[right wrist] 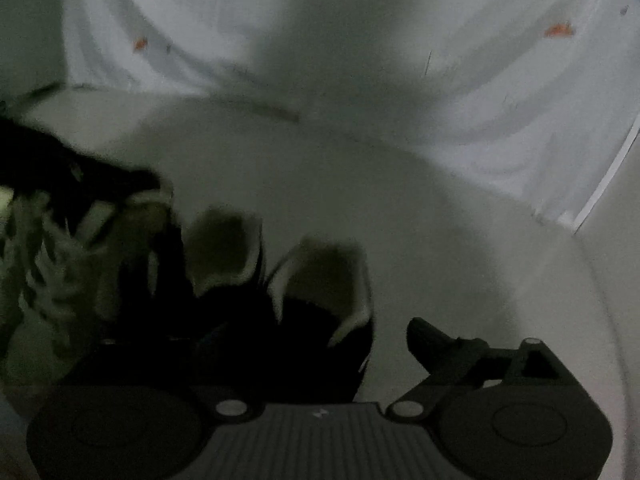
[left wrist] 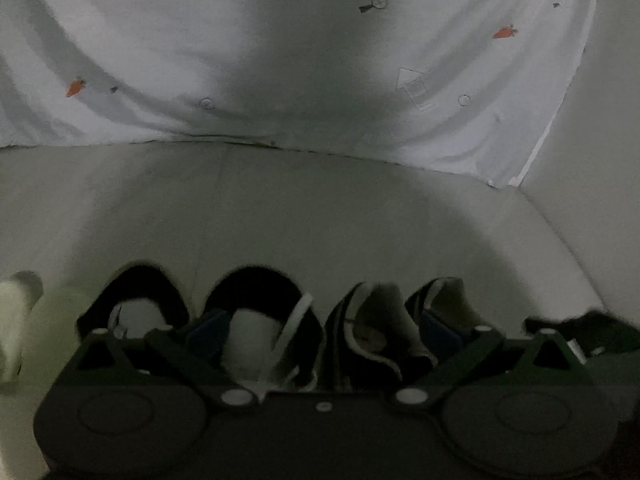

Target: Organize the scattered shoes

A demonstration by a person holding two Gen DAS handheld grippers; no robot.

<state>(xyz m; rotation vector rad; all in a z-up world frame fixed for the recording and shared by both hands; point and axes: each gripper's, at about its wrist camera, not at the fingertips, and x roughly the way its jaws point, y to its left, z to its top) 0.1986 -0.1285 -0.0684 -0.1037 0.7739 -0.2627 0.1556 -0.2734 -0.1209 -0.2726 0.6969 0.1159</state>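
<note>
Closest to your left lens sits the dark body of your left gripper (left wrist: 320, 334), its two fingers spread wide with blue pads showing. Between and just past them stands a row of shoes on the pale floor (left wrist: 304, 208): two black slippers (left wrist: 248, 300) with pale insoles to the left, and two dark sneakers (left wrist: 384, 320) with grey linings to the right. None of them is clamped; the fingers only straddle the row from above. A pale shoe (left wrist: 16, 320) shows at the far left edge, and a black shape, too blurred to name, lies at the far right.

Your right gripper (right wrist: 316, 344) points down at the same floor. Only its right finger (right wrist: 432, 340) shows clearly; the left one is lost in darkness behind a dark sneaker, so you cannot tell how wide it stands or whether it grips anything. Two dark sneakers with pale linings (right wrist: 320, 280) sit just ahead of it, and a laced, light-and-dark shoe (right wrist: 52, 264) lies at the left.

Beyond the shoes the floor runs bare up to a white sheet (left wrist: 200, 40) hanging along the back, printed with small orange carrots (left wrist: 76, 87) and faint line drawings. A plain white wall (left wrist: 592, 140) closes the right side. No writing is readable; both views are dim and blurred.
</note>
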